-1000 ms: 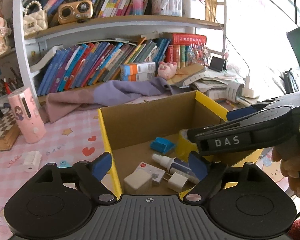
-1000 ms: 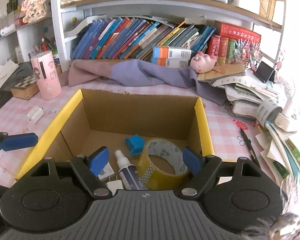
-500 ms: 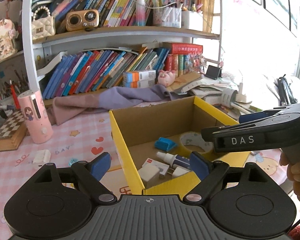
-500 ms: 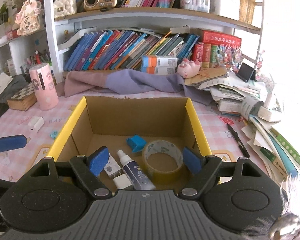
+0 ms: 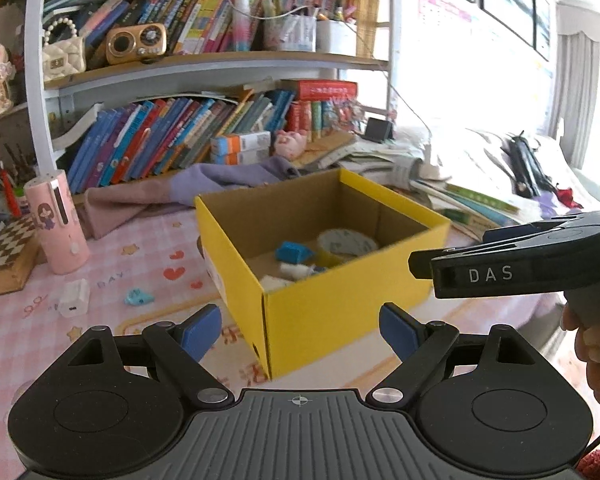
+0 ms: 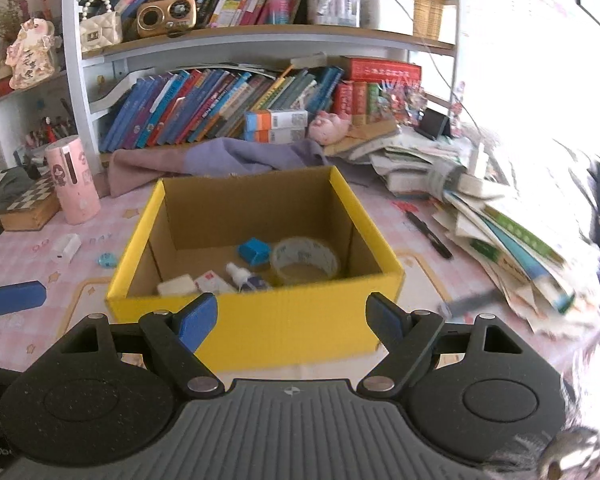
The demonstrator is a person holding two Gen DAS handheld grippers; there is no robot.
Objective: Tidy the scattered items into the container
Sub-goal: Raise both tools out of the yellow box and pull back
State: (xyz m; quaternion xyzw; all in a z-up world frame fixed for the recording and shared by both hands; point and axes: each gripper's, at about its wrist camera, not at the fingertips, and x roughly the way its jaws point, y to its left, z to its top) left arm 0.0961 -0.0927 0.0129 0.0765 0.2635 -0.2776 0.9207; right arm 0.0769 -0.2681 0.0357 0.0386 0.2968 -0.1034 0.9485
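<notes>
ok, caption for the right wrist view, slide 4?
Open right tongs before yellow cardboard box holding tape roll, bottle, blue clip.

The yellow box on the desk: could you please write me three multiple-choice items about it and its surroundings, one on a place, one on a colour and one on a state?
1. Where does the tape roll lie?
A. Inside the yellow box
B. On the upper shelf
C. On the chessboard

2. What colour is the small charger left on the tablecloth beside the box?
A. Red
B. White
C. Black

3. How does the right gripper stand?
A. Shut on the tape roll
B. Shut on a pen
C. Open, holding nothing

Answers: 1 A, the roll rests on the box floor next to the blue sharpener. 2 B, it is a white block near the pink cylinder. 3 C, its blue pads are apart with only the box front between them, untouched.
</notes>
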